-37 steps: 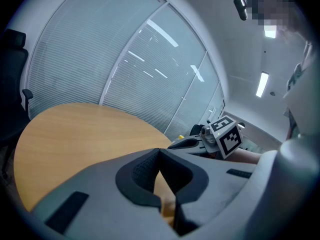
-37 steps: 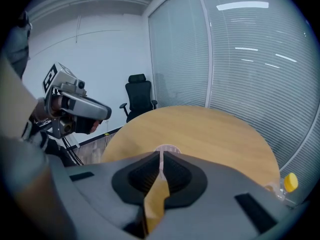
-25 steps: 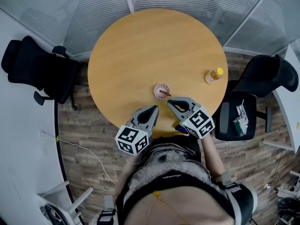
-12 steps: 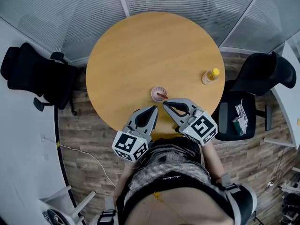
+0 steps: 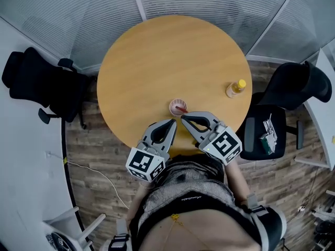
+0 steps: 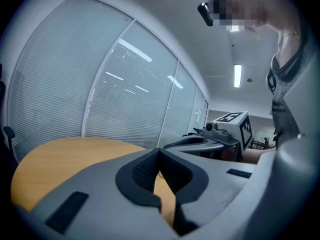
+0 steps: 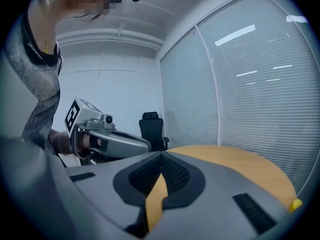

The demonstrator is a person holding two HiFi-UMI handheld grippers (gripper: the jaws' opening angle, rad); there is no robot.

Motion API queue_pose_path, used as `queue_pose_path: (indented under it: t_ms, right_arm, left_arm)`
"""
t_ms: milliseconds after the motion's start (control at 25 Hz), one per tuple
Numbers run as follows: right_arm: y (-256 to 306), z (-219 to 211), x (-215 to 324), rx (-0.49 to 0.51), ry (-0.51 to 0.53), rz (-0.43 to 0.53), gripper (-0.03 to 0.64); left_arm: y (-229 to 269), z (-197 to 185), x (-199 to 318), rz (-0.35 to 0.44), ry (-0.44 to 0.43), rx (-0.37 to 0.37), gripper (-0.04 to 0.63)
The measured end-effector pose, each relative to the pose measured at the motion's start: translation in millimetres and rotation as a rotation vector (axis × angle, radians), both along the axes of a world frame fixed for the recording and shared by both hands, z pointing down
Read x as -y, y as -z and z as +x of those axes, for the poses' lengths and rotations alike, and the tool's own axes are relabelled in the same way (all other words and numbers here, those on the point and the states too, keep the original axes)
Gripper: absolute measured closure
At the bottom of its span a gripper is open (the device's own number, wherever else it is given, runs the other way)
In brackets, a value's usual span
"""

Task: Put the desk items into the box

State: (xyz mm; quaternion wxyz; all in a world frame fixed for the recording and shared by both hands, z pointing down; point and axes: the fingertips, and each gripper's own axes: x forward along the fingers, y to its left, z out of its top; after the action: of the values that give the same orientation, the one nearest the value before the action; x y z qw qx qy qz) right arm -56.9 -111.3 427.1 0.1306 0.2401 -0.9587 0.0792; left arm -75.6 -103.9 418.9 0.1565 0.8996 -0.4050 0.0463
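**Item 1: grippers.** L gripper point(image 5: 173, 122) and R gripper point(image 5: 183, 117) sit side by side at the near edge of the desk point(image 5: 157, 56). Each has its jaws pressed together with nothing between them, and only bare desk shows past the pads.

**Change vs. a sec ago:** both grippers have come up a little toward the head camera. The R tip has swung in toward the cup. Nothing has been picked up, and the desk items are where they were. Judgement: the task is barely started, w/ the grippers likely repositioning for a first grasp.

**Item 2: small pink cup point(image 5: 178, 107).** It stands near the near edge, approx. centre, w/ a red stick-like thing point(image 5: 181, 109) inside that is too small to identify. The cup is just beyond the R gripper tip and apart from it. The L tip is near, slightly further off.

**Item 3: yellow-capped bottle point(image 5: 236, 88).** It stands upright at the right edge, well apart from both grippers.

**Item 4: box.** Not in any view, so its location is unknown.
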Motion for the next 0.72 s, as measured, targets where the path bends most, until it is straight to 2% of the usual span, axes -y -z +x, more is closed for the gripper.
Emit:
queue_pose_path:
  t_ms: [720]
  right_arm:
    - [-13, -2, 1, -0.053, 0.014, -0.019, 0.597]
  left_arm:
    - [-12, -6, -1, -0.038, 0.017, 0.009, 0.598]
